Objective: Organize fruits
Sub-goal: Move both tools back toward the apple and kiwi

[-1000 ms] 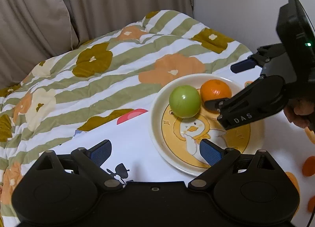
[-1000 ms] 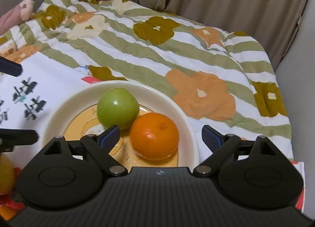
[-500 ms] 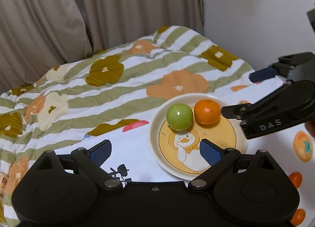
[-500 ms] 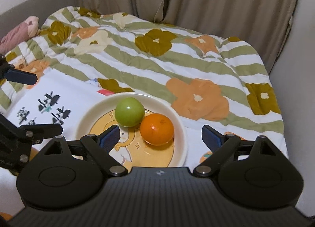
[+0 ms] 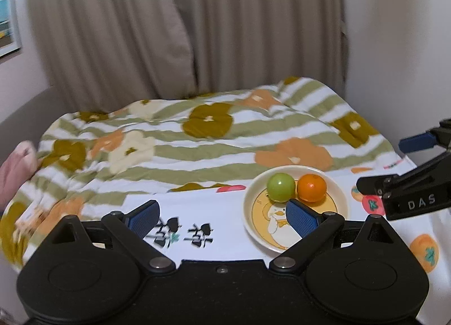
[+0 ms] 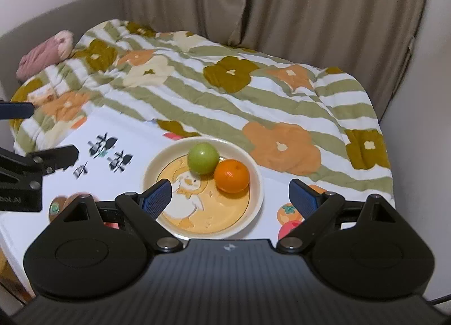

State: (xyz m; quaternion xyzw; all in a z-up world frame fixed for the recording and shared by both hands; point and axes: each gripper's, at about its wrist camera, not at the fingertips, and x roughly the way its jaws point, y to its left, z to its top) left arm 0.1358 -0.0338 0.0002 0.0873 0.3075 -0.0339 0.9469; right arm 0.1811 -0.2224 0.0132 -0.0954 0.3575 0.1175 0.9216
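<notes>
The green apple and the orange sit touching each other on the far side of the duck-printed plate, which rests on the white printed cloth near its far edge, against the floral quilt. A second ago we hovered close over the plate — now both tools have drawn back and up. Our right gripper stands wide apart and empty, as does our left gripper. We judge the placing done — with both fruits gathered, little seems left, unless the dim round thing at the cloth's near-left edge is another fruit.
</notes>
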